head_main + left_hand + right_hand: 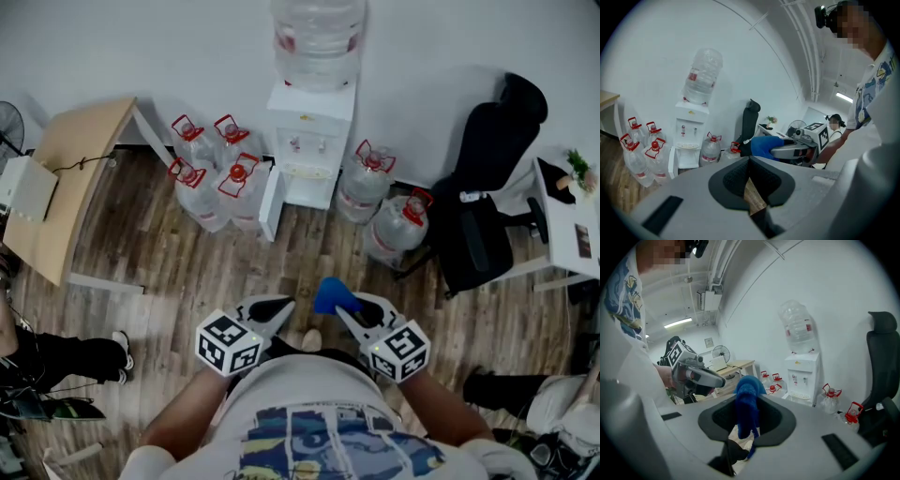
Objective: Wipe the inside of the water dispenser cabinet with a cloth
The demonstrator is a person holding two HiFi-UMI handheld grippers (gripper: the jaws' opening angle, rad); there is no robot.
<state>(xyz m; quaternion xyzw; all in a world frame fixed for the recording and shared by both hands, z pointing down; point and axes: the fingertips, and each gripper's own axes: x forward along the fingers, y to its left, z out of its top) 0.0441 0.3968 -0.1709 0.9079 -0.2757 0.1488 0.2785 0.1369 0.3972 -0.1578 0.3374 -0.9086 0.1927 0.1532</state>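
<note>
A white water dispenser (310,141) with a big bottle on top stands against the far wall, and it shows again as the water dispenser (690,136) and the water dispenser (803,376) in the two gripper views. Its cabinet door (270,202) hangs open at the lower left. My right gripper (349,307) is shut on a blue cloth (334,295), which sticks up between the jaws as the blue cloth (747,408). My left gripper (270,310) is shut with nothing in it; its jaws (749,176) meet. Both grippers are held near my chest, well short of the dispenser.
Several red-capped water bottles (214,169) crowd the floor left of the dispenser, two more bottles (384,202) to its right. A black office chair (487,197) stands at the right, a wooden desk (70,178) at the left, a white table (572,225) at far right. Other people's legs show at both edges.
</note>
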